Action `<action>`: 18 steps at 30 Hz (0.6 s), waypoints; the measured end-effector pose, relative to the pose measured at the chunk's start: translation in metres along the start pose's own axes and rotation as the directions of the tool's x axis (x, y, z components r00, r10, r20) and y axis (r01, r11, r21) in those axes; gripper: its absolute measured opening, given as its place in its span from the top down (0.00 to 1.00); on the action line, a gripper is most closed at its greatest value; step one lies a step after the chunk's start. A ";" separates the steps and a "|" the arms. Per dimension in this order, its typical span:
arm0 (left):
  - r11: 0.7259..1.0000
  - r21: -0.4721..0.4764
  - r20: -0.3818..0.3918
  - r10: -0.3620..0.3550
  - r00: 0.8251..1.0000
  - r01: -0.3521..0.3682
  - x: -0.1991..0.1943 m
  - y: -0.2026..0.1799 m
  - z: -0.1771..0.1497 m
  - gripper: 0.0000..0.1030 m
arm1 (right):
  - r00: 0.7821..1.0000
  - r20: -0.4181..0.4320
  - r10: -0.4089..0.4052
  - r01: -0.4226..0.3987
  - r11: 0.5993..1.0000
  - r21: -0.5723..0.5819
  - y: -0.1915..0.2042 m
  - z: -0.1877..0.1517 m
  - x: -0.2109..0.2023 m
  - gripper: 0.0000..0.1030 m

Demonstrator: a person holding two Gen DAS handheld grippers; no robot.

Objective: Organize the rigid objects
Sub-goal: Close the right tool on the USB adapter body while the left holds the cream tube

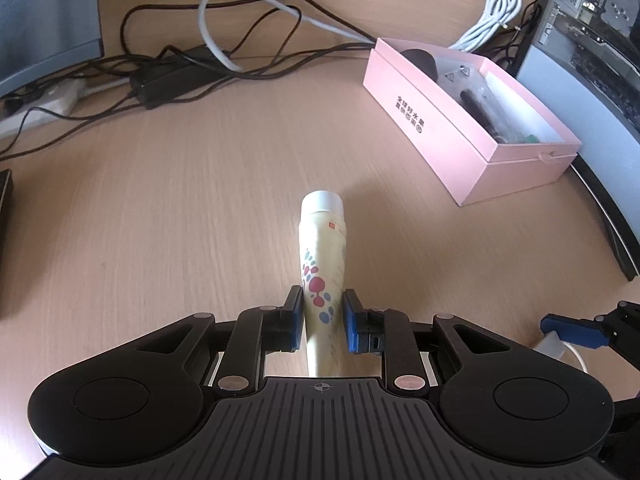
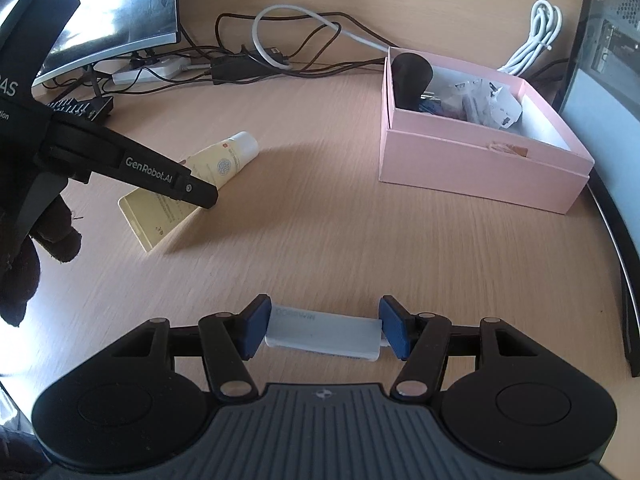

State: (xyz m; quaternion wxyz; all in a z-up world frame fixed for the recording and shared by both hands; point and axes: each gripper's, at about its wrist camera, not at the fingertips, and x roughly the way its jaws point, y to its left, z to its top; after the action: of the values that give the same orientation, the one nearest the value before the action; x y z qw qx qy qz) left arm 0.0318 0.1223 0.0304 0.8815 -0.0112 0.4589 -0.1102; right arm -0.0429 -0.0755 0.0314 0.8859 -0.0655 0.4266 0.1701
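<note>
Two grippers are each holding one thing now, both short of the pink box (image 2: 480, 176). I am keeping the left gripper (image 1: 322, 316) closed on the cream tube (image 1: 322, 264), whose cap is pointing away from me, left of the box and well apart from it. I am keeping the right gripper (image 2: 322, 330) closed across the ends of a white block (image 2: 324, 334), just in front of the box. The box is already carrying a black thing and some packets at its far end, so I am judging that the near end is the better place. I am planning to bring each thing over the rim before letting it go, one gripper at a time, so that they are not colliding.
</note>
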 end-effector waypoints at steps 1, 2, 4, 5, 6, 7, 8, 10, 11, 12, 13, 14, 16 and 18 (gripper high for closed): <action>1.000 0.006 0.004 0.003 1.000 -0.003 0.000 0.000 -0.001 0.77 | 1.000 -0.002 0.002 -0.002 1.000 0.001 0.000 0.000 0.000 0.41; 1.000 0.012 0.008 0.005 1.000 -0.005 -0.001 -0.001 -0.001 0.77 | 1.000 -0.004 0.005 -0.005 1.000 0.003 -0.001 -0.001 0.000 0.41; 1.000 0.023 0.018 0.006 1.000 -0.007 -0.001 -0.002 -0.003 0.77 | 1.000 -0.006 0.008 -0.008 1.000 0.005 -0.002 -0.002 0.000 0.39; 1.000 0.023 0.025 0.004 1.000 -0.004 -0.001 -0.001 -0.004 0.77 | 1.000 -0.005 0.009 -0.009 1.000 0.004 -0.003 -0.003 -0.001 0.39; 1.000 0.018 0.030 -0.001 1.000 0.001 -0.002 -0.001 -0.005 0.77 | 1.000 -0.006 0.010 -0.010 1.000 0.005 -0.004 -0.004 -0.001 0.38; 1.000 0.010 0.037 -0.011 0.999 0.011 -0.003 0.001 -0.007 0.77 | 1.000 -0.006 0.012 -0.012 1.000 0.008 -0.004 -0.004 -0.002 0.38; 1.000 0.003 0.042 -0.021 0.999 0.021 -0.003 0.002 -0.008 0.77 | 1.000 -0.005 0.013 -0.013 1.000 0.012 -0.005 -0.005 -0.002 0.38; 0.999 -0.012 0.056 -0.049 0.997 0.050 -0.005 0.005 -0.012 0.78 | 1.000 -0.007 0.016 -0.016 1.000 0.019 -0.006 -0.005 -0.003 0.38; 0.998 -0.015 0.063 -0.062 0.996 0.063 -0.007 0.006 -0.015 0.78 | 1.000 -0.007 0.019 -0.018 1.000 0.023 -0.007 -0.005 -0.003 0.38; 0.997 -0.015 0.069 -0.071 0.995 0.072 -0.008 0.007 -0.017 0.78 | 1.000 -0.007 0.019 -0.019 0.999 0.026 -0.007 -0.004 -0.003 0.38; 0.997 -0.014 0.075 -0.076 0.994 0.078 -0.010 0.008 -0.020 0.78 | 1.000 -0.007 0.018 -0.018 0.999 0.028 -0.006 -0.004 -0.003 0.38; 0.997 -0.013 0.079 -0.079 0.994 0.080 -0.011 0.008 -0.022 0.78 | 1.000 -0.011 0.017 -0.017 1.000 0.026 -0.005 -0.004 -0.004 0.38; 0.996 -0.014 0.084 -0.083 0.993 0.084 -0.012 0.009 -0.024 0.78 | 1.000 -0.018 0.013 -0.013 1.000 0.019 -0.005 -0.005 -0.005 0.38; 0.997 -0.011 0.087 -0.080 0.993 0.081 -0.012 0.009 -0.025 0.78 | 1.000 -0.021 0.015 -0.015 1.000 0.009 -0.006 -0.006 -0.008 0.36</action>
State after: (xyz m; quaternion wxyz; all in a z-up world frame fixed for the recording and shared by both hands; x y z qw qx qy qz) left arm 0.0066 0.1352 0.0251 0.8954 -0.0407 0.4202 -0.1417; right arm -0.0499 -0.0842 0.0331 0.8804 -0.0601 0.4371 0.1741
